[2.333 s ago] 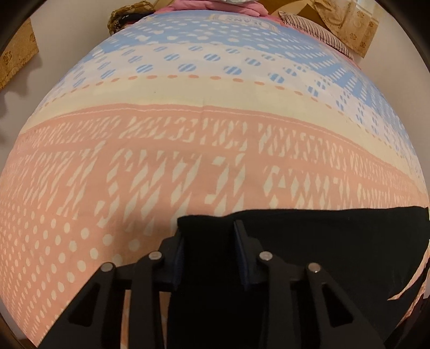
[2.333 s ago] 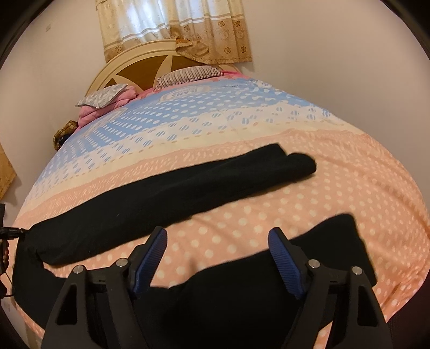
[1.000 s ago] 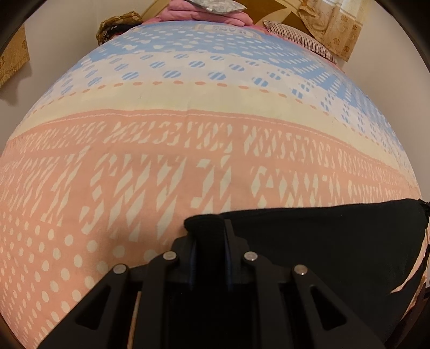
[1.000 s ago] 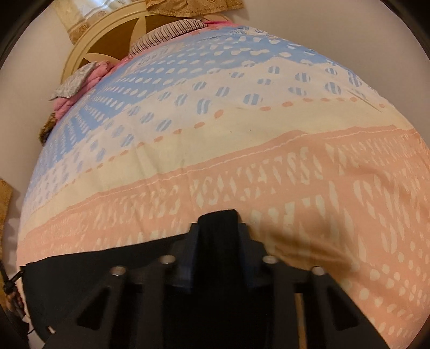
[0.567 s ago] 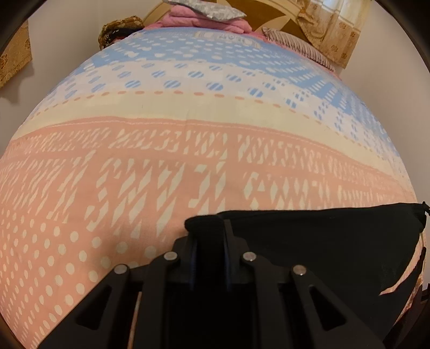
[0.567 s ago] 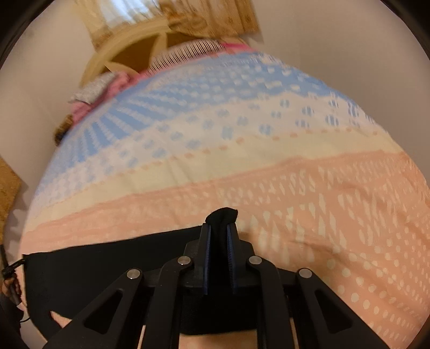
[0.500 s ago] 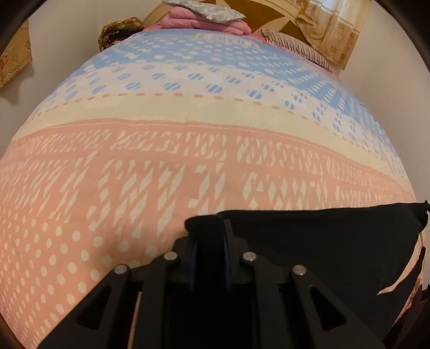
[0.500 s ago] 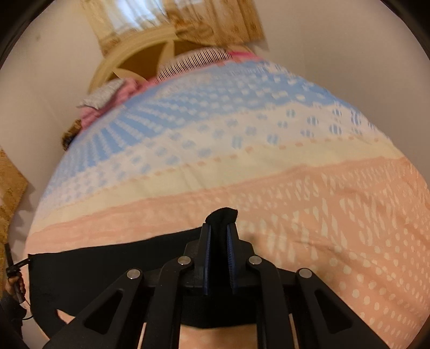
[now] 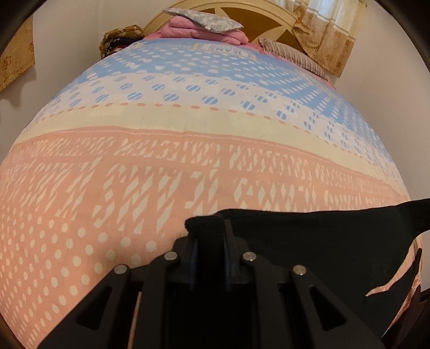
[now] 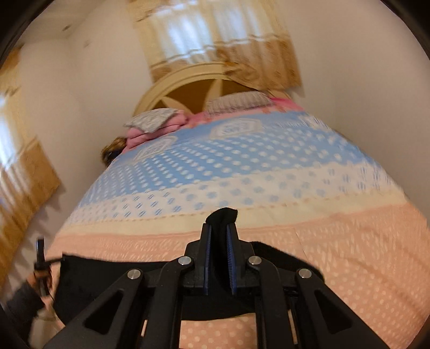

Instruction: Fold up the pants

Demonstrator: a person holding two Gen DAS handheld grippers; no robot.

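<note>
my right gripper (image 10: 219, 236) has just swung up and away from the bed (image 10: 349, 241): a second ago its view was nearly all bedspread, now the curtain (image 10: 215, 45) fills the top. its jaws are clamped on a fold of the black pants (image 10: 107, 279), which trail to the lower left. the left gripper (image 9: 208, 236) is likewise pinched shut on the pants (image 9: 309, 241), stretching right. i judge the edge is lifted, ready to carry over for the fold.

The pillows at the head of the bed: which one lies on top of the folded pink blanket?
The grey patterned pillow lies on the pink blanket. The striped pillow lies directly on the bed, nearer the curtain.
</note>
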